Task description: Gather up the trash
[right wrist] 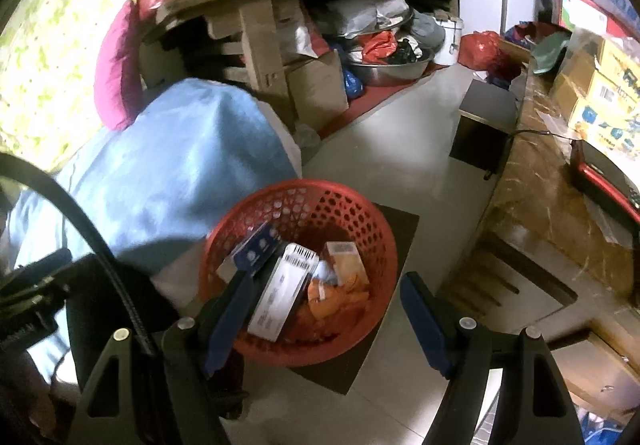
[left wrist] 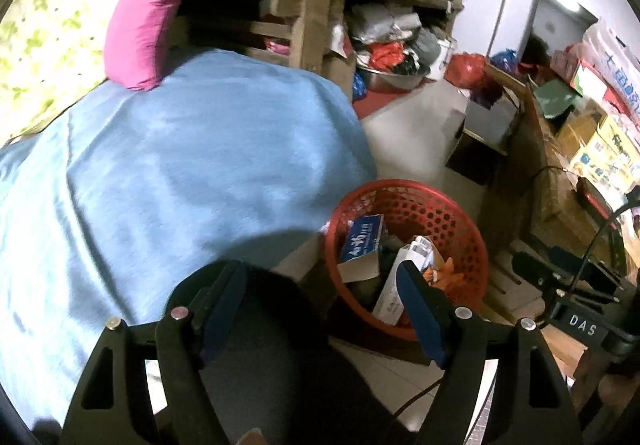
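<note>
Both my tools, left tool (left wrist: 320, 309) and right tool (right wrist: 324, 319), gape empty above the red basket (right wrist: 360, 213) on the floor; boxes (right wrist: 280, 285) inside look light, crushable; I'd lift by the stiff rim.

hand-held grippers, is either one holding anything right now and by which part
Nothing is held. The left hand-held gripper and the right hand-held gripper both stand open and empty above the red basket of trash.
</note>
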The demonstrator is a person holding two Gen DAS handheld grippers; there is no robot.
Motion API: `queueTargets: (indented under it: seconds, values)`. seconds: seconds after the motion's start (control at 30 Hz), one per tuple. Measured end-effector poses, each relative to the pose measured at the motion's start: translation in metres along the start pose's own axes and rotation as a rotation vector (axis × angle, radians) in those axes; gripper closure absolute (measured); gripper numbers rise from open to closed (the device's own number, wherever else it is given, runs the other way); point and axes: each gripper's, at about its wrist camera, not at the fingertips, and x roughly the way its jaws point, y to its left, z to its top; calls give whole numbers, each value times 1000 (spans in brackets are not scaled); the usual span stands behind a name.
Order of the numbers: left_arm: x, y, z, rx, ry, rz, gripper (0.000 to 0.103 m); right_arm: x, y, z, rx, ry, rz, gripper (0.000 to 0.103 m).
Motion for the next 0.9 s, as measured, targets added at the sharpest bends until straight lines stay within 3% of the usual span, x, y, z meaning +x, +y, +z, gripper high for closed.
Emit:
queueTargets:
  seconds: [0.13, 0.9]
  values:
    - [-10, 11, -10, -39, -27, 10, 16, -10, 10, -11, -39, -7, -17, 24]
    - [-20, 6, -16, -21, -42, 20, 15, -12, 19, -16, -34, -27, -9, 24]
